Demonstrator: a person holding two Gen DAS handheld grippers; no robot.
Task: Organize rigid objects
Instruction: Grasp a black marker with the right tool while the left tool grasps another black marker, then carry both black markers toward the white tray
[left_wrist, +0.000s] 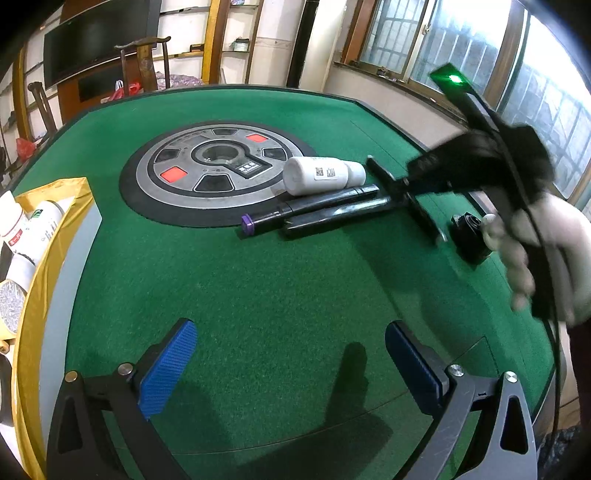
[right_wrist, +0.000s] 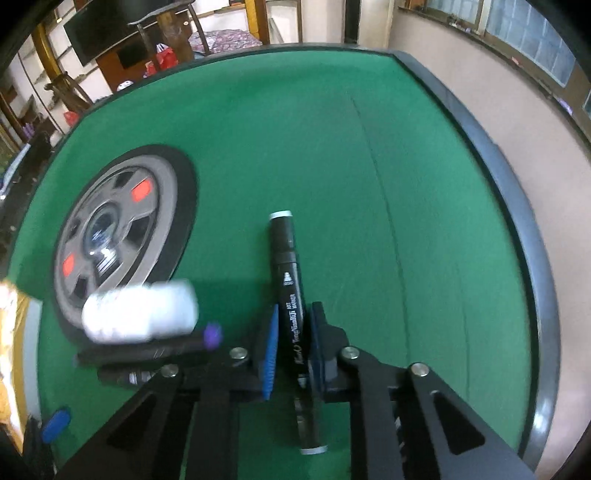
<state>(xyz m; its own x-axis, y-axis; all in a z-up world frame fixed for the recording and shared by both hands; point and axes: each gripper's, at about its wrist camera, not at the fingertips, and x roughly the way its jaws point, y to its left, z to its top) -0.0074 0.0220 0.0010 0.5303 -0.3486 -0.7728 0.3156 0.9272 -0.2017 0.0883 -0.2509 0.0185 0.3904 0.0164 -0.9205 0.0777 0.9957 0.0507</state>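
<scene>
My right gripper (right_wrist: 291, 343) is shut on a black art marker with white end caps (right_wrist: 287, 266), held above the green table; from the left wrist view that gripper (left_wrist: 406, 199) hovers by the pile. A white bottle (left_wrist: 321, 175) lies on its side beside a purple-capped black marker (left_wrist: 306, 208) and another black marker (left_wrist: 336, 218). They also show blurred in the right wrist view, the bottle (right_wrist: 140, 314) and the purple-capped marker (right_wrist: 155, 349). My left gripper (left_wrist: 291, 369) is open and empty, low over the felt near the front.
A yellow-edged box (left_wrist: 48, 266) at the left holds several white bottles. A round grey and black centre panel (left_wrist: 218, 170) with red buttons sits in the table. A small black object (left_wrist: 471, 236) lies at the right. The raised table rim (right_wrist: 509, 206) curves along the right.
</scene>
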